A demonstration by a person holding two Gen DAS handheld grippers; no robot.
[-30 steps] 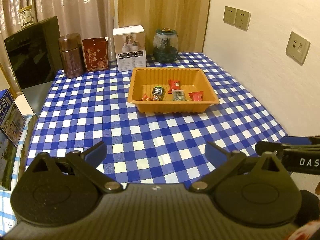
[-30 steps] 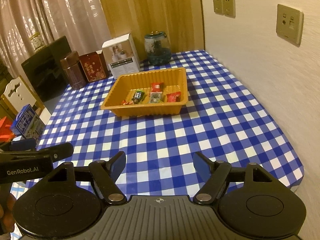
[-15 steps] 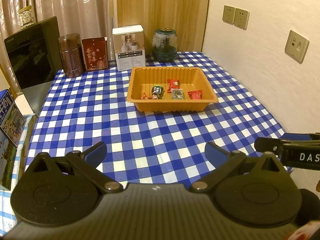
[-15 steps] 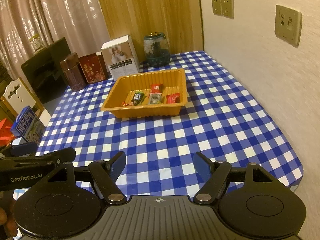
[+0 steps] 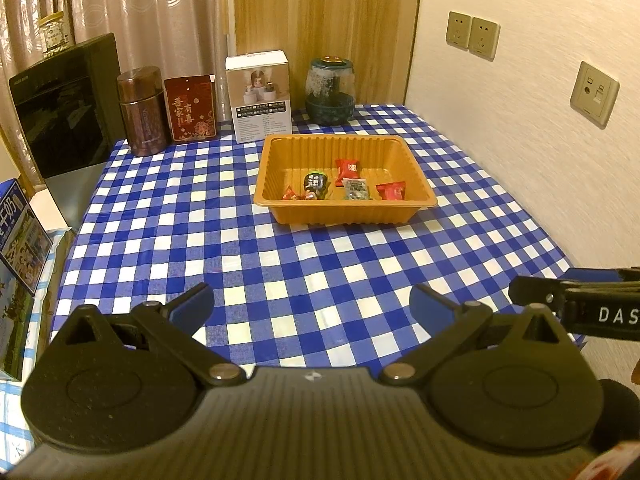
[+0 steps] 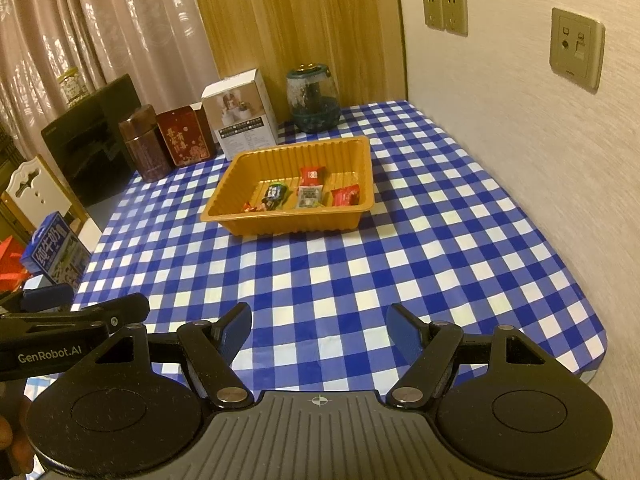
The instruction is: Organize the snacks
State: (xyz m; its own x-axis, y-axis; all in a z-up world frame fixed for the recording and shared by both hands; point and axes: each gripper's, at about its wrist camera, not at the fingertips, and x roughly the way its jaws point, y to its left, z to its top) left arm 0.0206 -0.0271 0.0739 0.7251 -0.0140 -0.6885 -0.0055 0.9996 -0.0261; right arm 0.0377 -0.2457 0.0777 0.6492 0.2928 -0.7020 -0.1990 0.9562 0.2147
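Five wrapped snacks sit inside the orange tray [image 5: 347, 216], all toward its near wall: small red candy [image 5: 291, 194] at the tray's 8 o'clock, dark packet [image 5: 316, 184] just right of it, red packet [image 5: 347, 168] near centre, grey-green packet [image 5: 356, 190] at 6 o'clock, another red packet [image 5: 391, 190] at 4 o'clock. Tray is on the blue-checked tablecloth [image 5: 224, 216], at 12 o'clock from both grippers and well apart from them. Left gripper [image 5: 312, 304]: jaws apart, nothing between the pads, over the cloth's near edge. Right gripper [image 6: 319, 326]: jaws apart too, empty, same near edge. Behind the tray, along the back edge: brown tin [image 5: 142, 110] at 10 o'clock, red box [image 5: 191, 110], white box [image 5: 262, 96] at 11, glass jar [image 5: 330, 92] at 12.
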